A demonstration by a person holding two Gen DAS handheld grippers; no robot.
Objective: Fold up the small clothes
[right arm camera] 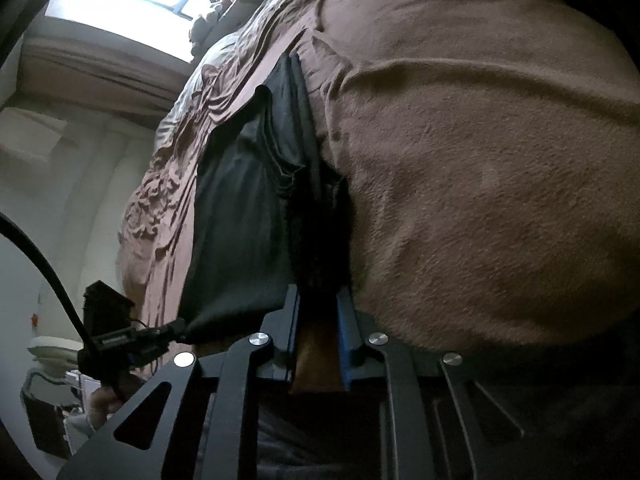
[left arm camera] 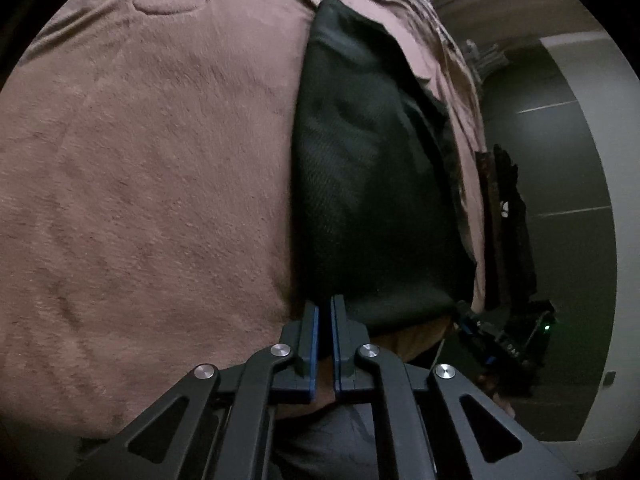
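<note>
A dark, almost black garment (left arm camera: pixel 372 184) lies flat on a bed covered by a brown plush blanket (left arm camera: pixel 152 184), and everything here is placed by that garment. In the left wrist view the left gripper (left arm camera: pixel 325 308) sits at the garment's near hem, at its left corner; its blue-lined fingers (left arm camera: pixel 311 332) are drawn nearly together with only a thin slit between them, and the tips meet the cloth edge, though whether any fabric is actually caught in the slit cannot be told. Beyond the garment's near right corner the other handheld tool appears, black with a small green light (left arm camera: pixel 547 326). In the right wrist view the right gripper (right arm camera: pixel 318 300) is at the garment's (right arm camera: pixel 240 220) near hem on its right side, its fingers (right arm camera: pixel 346 320) standing somewhat apart with dark cloth lying between them at the tips; whether they press on that cloth cannot be judged (the fabric is deep in shadow there). To the left of the garment's near corner the left gripper (right arm camera: pixel 172 328) reaches the hem, where the cloth draws to a small point. The blanket (right arm camera: pixel 480 200) bulges to the garment's right and carries an embossed floral pattern beyond its far left side. No brand, label or readable writing shows on the garment or blanket.
</note>
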